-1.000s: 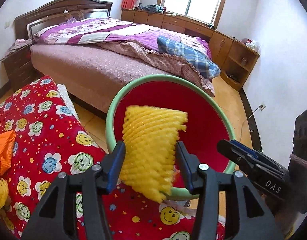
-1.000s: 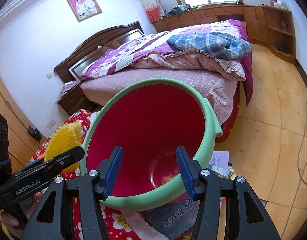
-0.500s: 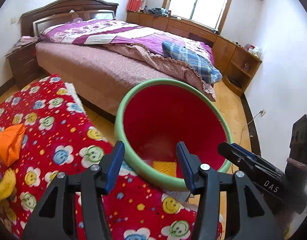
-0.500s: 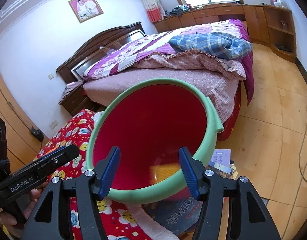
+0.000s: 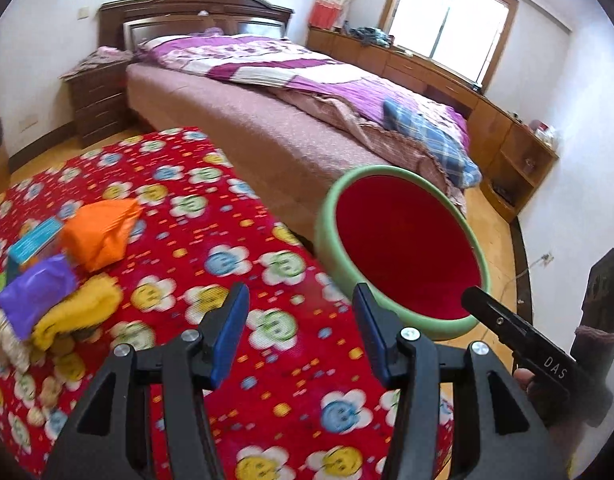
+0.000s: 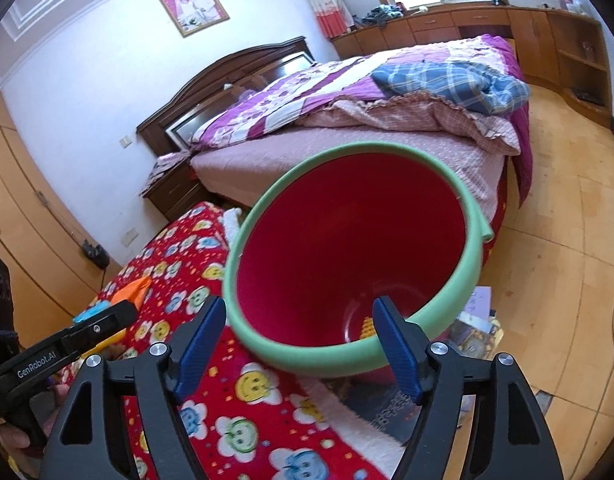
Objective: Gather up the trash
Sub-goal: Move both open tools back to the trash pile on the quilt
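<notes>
A red bin with a green rim stands at the edge of the red flower-print table. Yellow foam netting lies on its bottom. My left gripper is open and empty above the table, left of the bin. My right gripper is open and empty at the bin's near rim. On the table's left lie an orange wrapper, a purple wrapper, a yellow piece and a blue box.
A bed with purple bedding stands behind the table. A nightstand is at its head. Wooden cabinets line the far wall. Papers lie under the bin beside the wooden floor.
My left gripper let go of the yellow foam netting, which fell into the bin. The left gripper then swung left over the table, bringing the wrappers into view. The right gripper barely moved.
</notes>
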The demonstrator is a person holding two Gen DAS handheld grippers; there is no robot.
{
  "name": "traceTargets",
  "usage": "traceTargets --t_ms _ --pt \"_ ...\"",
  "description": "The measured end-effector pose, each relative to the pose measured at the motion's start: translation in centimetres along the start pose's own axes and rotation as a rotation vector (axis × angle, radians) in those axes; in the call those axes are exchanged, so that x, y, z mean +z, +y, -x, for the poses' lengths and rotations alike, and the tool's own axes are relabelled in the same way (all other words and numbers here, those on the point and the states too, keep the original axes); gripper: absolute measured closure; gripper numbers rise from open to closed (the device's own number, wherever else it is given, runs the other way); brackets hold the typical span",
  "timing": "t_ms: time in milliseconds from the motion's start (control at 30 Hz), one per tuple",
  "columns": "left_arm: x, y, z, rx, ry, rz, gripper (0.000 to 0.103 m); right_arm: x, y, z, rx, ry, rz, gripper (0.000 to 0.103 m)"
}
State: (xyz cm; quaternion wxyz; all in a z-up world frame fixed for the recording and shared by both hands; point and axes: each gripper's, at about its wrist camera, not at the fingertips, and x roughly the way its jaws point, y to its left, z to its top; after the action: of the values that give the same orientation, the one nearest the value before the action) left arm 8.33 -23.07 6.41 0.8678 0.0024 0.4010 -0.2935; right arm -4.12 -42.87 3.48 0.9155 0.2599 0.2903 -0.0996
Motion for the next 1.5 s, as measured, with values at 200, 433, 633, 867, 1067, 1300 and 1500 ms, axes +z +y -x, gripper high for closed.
traceTargets --t_ms 200,433,633,867,1067,1300,1500 --pt "-0.9 2.9 2.0 0.053 -0.017 0.051 0.049 -0.7 2.1 -0.2 0.026 0.017 0.027 0.024" --pt "-1.9 6.1 4.3 0.105 -0.042 0.099 0.049 -1.5 4.8 -0.6 0.042 0.034 0.073 0.023" --pt "-2.7 8.8 6.0 0.157 -0.065 0.139 0.049 -2.4 7.0 -1.4 0.063 0.056 0.103 0.022" --pt "-3.6 12.9 7.6 0.246 -0.087 0.187 0.049 -3.1 9.6 -2.4 0.113 0.079 0.135 0.022" --pt "-4.4 17.0 8.5 0.323 -0.079 0.226 0.049 -4.1 12.4 -3.5 0.12 0.108 0.188 0.021" --pt "-5.2 21.1 8.1 0.407 -0.045 0.257 0.049 -5.3 15.2 -5.0 0.117 0.128 0.233 0.021" --pt "-5.9 23.6 7.0 0.447 -0.019 0.281 0.049 -6.0 16.8 -5.9 0.109 0.133 0.259 0.021"
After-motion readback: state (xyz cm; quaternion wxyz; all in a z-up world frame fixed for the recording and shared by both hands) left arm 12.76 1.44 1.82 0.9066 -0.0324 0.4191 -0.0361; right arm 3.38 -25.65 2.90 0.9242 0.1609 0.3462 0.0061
